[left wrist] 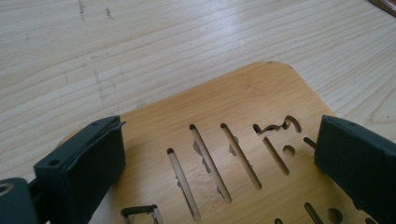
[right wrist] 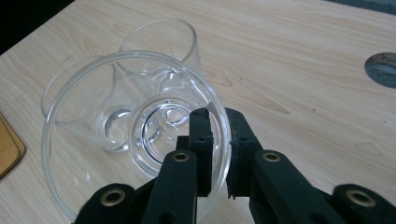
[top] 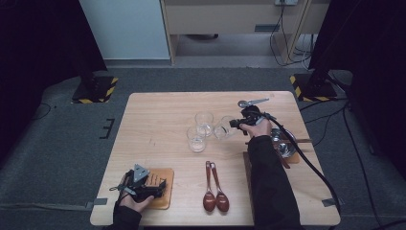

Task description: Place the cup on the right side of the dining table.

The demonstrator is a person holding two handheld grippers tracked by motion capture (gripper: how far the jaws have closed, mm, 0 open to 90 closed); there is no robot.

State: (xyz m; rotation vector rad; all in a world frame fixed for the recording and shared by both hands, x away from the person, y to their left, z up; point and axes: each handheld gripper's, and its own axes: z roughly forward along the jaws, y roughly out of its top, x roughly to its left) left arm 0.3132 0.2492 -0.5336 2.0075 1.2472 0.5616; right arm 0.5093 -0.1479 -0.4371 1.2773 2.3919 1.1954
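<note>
Three clear glasses stand on the light wooden table (top: 158,115). My right gripper (top: 234,123) (right wrist: 219,116) is shut on the rim of one glass (top: 223,128) (right wrist: 93,186), one jaw inside the wall and one outside, and the glass tilts on its side. The other two glasses (top: 204,122) (top: 196,139) stand upright just left of it, close behind it in the right gripper view (right wrist: 161,37) (right wrist: 70,102). At the front left my left gripper (top: 160,184) (left wrist: 219,163) is open, its jaws spread wide over a slotted wooden board (top: 165,175) (left wrist: 243,98), with nothing between the pads.
Two dark wooden spoons (top: 215,194) lie side by side at the front middle. A metal spoon (top: 252,102) lies at the back right. A shiny metal bowl (top: 283,143) sits at the right edge, beside the right forearm. A cable trails from the right gripper.
</note>
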